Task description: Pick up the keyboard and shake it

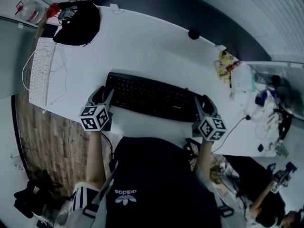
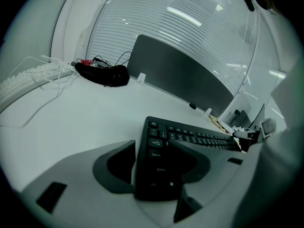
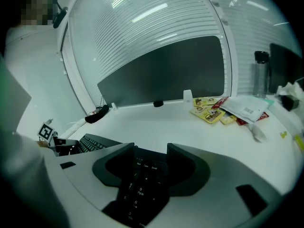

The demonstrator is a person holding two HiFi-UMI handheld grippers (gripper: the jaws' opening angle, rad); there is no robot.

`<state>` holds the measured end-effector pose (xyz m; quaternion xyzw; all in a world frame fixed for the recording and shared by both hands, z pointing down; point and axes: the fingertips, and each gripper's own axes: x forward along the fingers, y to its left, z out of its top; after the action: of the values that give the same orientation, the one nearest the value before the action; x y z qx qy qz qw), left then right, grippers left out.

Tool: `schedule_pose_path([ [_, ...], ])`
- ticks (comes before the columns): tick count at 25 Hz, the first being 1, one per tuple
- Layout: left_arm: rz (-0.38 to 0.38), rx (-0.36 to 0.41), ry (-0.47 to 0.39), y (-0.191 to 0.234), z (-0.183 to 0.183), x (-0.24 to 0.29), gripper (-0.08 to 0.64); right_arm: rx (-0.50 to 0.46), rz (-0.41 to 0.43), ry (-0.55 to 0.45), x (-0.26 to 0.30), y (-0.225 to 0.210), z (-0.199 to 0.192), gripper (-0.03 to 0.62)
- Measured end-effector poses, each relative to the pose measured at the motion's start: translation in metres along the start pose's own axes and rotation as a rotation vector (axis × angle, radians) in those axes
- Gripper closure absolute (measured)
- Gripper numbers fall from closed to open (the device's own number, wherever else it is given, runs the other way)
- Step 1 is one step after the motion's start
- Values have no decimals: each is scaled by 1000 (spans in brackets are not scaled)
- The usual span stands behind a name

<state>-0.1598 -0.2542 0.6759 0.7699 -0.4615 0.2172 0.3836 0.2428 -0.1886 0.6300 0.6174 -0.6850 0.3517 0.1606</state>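
A black keyboard (image 1: 152, 96) lies flat on the white desk (image 1: 156, 46) in front of me. My left gripper (image 1: 103, 98) sits at the keyboard's left end and stands open. In the left gripper view the Ctrl and Shift end of the keyboard (image 2: 159, 167) lies between the spread jaws of the left gripper (image 2: 159, 151). My right gripper (image 1: 202, 103) is at the right end, also open. In the right gripper view the keyboard's number pad (image 3: 135, 189) lies between the jaws of the right gripper (image 3: 149, 158), with gaps showing beside it.
A white keyboard (image 1: 40, 70) with its cable lies at the desk's far left. Beside it is a black bag (image 1: 78, 20). Yellow snack packets (image 1: 225, 65) and papers (image 1: 242, 77) crowd the right side. A dark divider panel (image 3: 166, 70) runs along the desk's back edge.
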Motion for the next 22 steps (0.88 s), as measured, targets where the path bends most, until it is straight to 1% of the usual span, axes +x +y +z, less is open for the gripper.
schedule_pose_path([
  [2,-23,-7,16,-2,-1,0,362,-5,-9,1,-2,-2,0,399],
  [4,-35,12,28,-5,-2,1,351,0,-19,-1,-3,-6,0,399],
  [6,-39,23,31,-6,-2,2,351,6,-22,-4,-4,-9,0,399],
  [9,-43,18,28,-7,-3,2,351,2,-25,-1,-5,-10,0,399],
  [13,-39,20,25,-7,-4,3,351,5,-58,7,-9,-20,-3,399],
  [15,-39,22,24,-6,-3,3,351,15,-61,26,-9,-24,-8,399],
  [18,-33,27,20,-5,-3,2,351,71,-21,67,-2,-23,-20,399],
  [20,-30,27,17,-5,-3,2,351,139,15,71,2,-22,-24,400],
  [22,-28,31,15,-5,-2,2,351,179,39,80,3,-20,-25,400],
])
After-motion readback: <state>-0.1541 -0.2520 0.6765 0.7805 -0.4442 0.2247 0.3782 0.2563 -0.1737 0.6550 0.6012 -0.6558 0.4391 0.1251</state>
